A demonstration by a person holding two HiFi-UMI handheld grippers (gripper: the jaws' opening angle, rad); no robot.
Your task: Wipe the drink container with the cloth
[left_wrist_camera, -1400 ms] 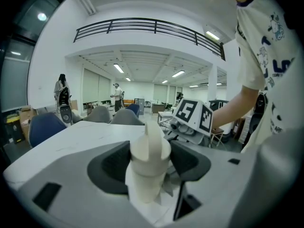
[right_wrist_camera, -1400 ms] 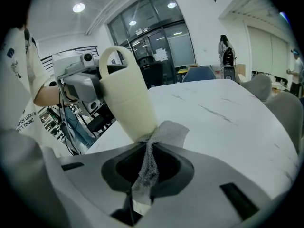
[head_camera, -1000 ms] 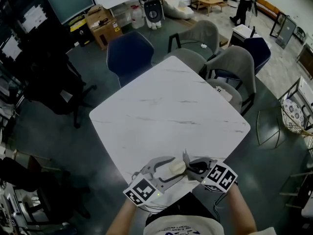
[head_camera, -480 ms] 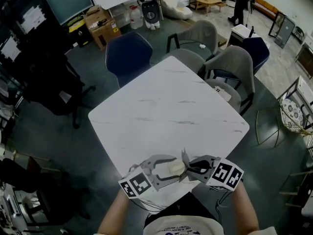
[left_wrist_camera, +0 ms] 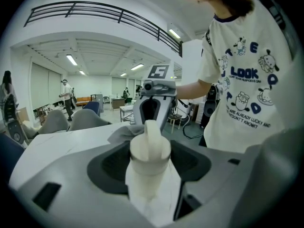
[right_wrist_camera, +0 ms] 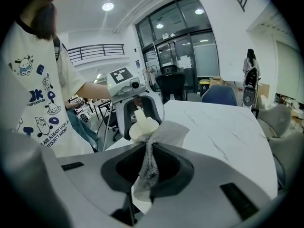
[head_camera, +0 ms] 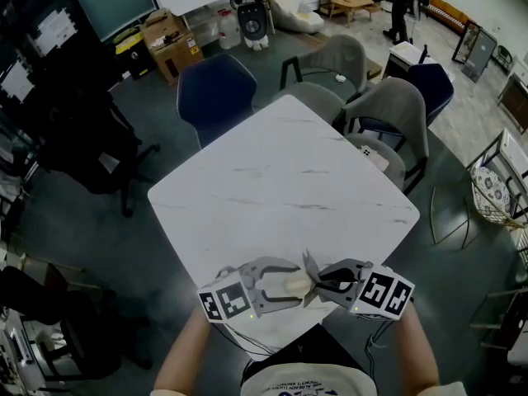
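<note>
Head view: the left gripper (head_camera: 280, 283) and right gripper (head_camera: 324, 281) meet nose to nose over the near corner of the table (head_camera: 280, 180). The pale bottle (head_camera: 296, 285) lies sideways between them, and the cloth (head_camera: 310, 264) pokes up at the join.
Left gripper view: the jaws are closed snug on the bottle's body (left_wrist_camera: 150, 148). Its cap and spout point away at the right gripper, with the cloth draped just behind the cap.
Right gripper view: the jaws are pinched tight on a twisted bunch of cloth (right_wrist_camera: 151, 160), and the loose end fans out against the bottle's cap.
Step, my read: wiping the cap end, with most of the body left to cover.
Doing it well: hold the bottle steady in the left gripper and rub with the cloth's fanned part, not the twisted stem. Roll the bottle to offer fresh sides.
Watch for: pushing too hard could lever the bottle out of the left jaws, so light strokes along its length look safest.
</note>
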